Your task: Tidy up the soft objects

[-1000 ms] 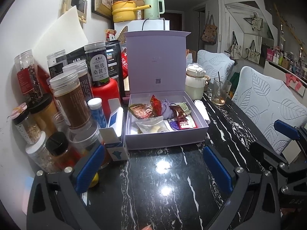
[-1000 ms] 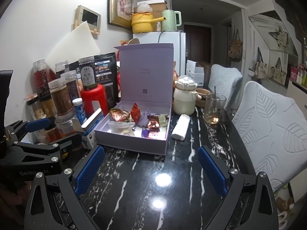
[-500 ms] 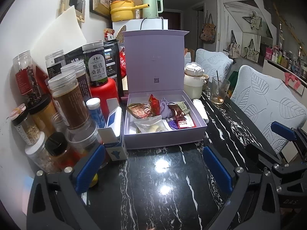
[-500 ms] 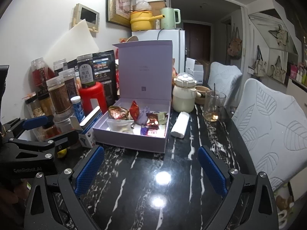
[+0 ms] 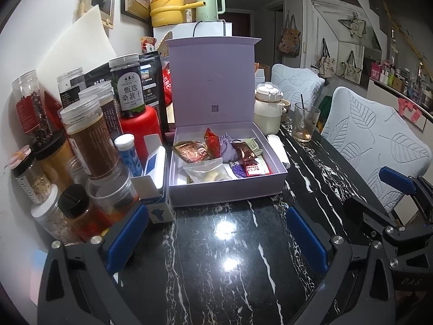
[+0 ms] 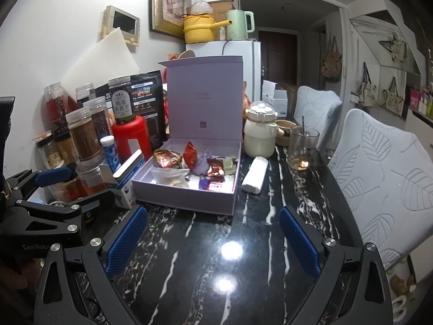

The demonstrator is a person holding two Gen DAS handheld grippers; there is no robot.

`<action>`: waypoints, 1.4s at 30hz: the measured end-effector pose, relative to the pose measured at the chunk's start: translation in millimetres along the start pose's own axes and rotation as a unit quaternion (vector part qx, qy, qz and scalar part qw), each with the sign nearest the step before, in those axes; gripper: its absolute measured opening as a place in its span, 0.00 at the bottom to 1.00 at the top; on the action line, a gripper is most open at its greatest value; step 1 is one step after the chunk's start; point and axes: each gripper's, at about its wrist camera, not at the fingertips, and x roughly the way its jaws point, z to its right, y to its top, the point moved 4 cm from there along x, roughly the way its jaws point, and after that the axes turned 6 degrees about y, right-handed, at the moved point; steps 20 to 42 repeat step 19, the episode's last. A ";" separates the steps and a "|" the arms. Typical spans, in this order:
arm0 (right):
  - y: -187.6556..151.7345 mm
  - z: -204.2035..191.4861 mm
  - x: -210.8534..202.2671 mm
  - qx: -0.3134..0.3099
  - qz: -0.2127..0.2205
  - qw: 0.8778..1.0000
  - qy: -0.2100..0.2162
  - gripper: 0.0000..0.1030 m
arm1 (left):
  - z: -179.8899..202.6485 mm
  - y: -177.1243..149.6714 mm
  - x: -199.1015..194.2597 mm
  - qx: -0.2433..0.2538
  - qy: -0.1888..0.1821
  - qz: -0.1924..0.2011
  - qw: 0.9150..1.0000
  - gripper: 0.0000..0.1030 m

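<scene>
On the black marble table (image 5: pixel 216 284) I count one lilac box (image 5: pixel 224 187), its lid standing upright at the far side, and two grippers. My left gripper (image 5: pixel 216 235) hangs low over the near part of the table, pointing at the box, its blue-padded fingers (image 5: pixel 127 239) spread wide with nothing between them. My right gripper (image 6: pixel 212 234) sits at about the same height to the right, also aimed at the box, its fingers (image 6: pixel 299 243) likewise wide apart and holding nothing. Each camera catches the other gripper at its edge.

Inside the box lies a loose heap of soft packets: a clear pouch (image 5: pixel 207 173) with pale contents at the near side, a crinkled foil packet (image 5: pixel 192 153) behind it, a red packet (image 5: pixel 212 140) standing on end, a lilac pouch (image 5: pixel 228 149), and a red-and-white sachet (image 5: pixel 253 166) toward the right. I cannot count the smaller ones underneath.

Just right of the box lies one white roll (image 6: pixel 255 174). Beyond it stand one cream pot (image 5: pixel 268 109) and one glass (image 5: pixel 304 124) with a straw. Left of the box crowd many jars (image 5: pixel 92 140), touching one another.
</scene>
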 end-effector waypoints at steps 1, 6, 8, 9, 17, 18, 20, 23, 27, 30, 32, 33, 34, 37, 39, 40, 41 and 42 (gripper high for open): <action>-0.2 0.3 0.0 0.000 -0.001 1.000 0.000 0.96 | 0.2 -0.2 0.6 0.001 0.000 -0.001 1.000 1.00; -1.3 1.9 0.7 0.002 -0.003 1.000 -0.003 0.96 | 1.1 -1.7 4.1 0.003 -0.003 -0.008 1.000 1.00; -1.9 2.5 1.1 0.003 -0.004 1.000 -0.004 0.96 | 1.4 -2.8 5.2 0.003 -0.003 -0.010 1.000 1.00; -2.1 2.7 1.5 0.004 -0.004 1.000 -0.004 0.96 | 1.5 -3.3 5.6 0.004 -0.003 -0.011 1.000 1.00; -4.2 3.2 4.1 0.005 -0.008 1.000 -0.005 0.96 | 3.9 -5.4 8.9 0.007 -0.010 -0.017 1.000 1.00; -4.3 3.3 4.6 0.006 -0.009 1.000 -0.005 0.96 | 4.3 -5.8 8.9 0.008 -0.010 -0.017 1.000 1.00; -4.7 3.4 5.3 0.006 -0.010 1.000 -0.005 0.96 | 4.6 -6.1 9.3 0.008 -0.011 -0.019 1.000 1.00; -4.7 3.4 5.3 0.006 -0.010 1.000 -0.005 0.96 | 4.6 -6.1 9.3 0.008 -0.011 -0.019 1.000 1.00; -4.7 3.4 5.3 0.006 -0.010 1.000 -0.005 0.96 | 4.6 -6.1 9.3 0.008 -0.011 -0.019 1.000 1.00; -4.7 3.4 5.3 0.006 -0.010 1.000 -0.005 0.96 | 4.6 -6.1 9.3 0.008 -0.011 -0.019 1.000 1.00; -4.7 3.4 5.3 0.006 -0.010 1.000 -0.005 0.96 | 4.6 -6.1 9.3 0.008 -0.011 -0.019 1.000 1.00; -4.7 3.4 5.3 0.006 -0.010 1.000 -0.005 0.96 | 4.6 -6.1 9.3 0.008 -0.011 -0.019 1.000 1.00; -4.7 3.4 5.3 0.006 -0.010 1.000 -0.005 0.96 | 4.6 -6.1 9.3 0.008 -0.011 -0.019 1.000 1.00; -4.7 3.4 5.3 0.006 -0.010 1.000 -0.005 0.96 | 4.6 -6.1 9.3 0.008 -0.011 -0.019 1.000 1.00; -4.7 3.4 5.3 0.006 -0.010 1.000 -0.005 0.96 | 4.6 -6.1 9.3 0.008 -0.011 -0.019 1.000 1.00; -4.7 3.4 5.3 0.006 -0.010 1.000 -0.005 0.96 | 4.6 -6.1 9.3 0.008 -0.011 -0.019 1.000 1.00; -4.7 3.4 5.3 0.006 -0.010 1.000 -0.005 0.96 | 4.6 -6.1 9.3 0.008 -0.011 -0.019 1.000 1.00; -4.7 3.4 5.3 0.006 -0.010 1.000 -0.005 0.96 | 4.6 -6.1 9.3 0.008 -0.011 -0.019 1.000 1.00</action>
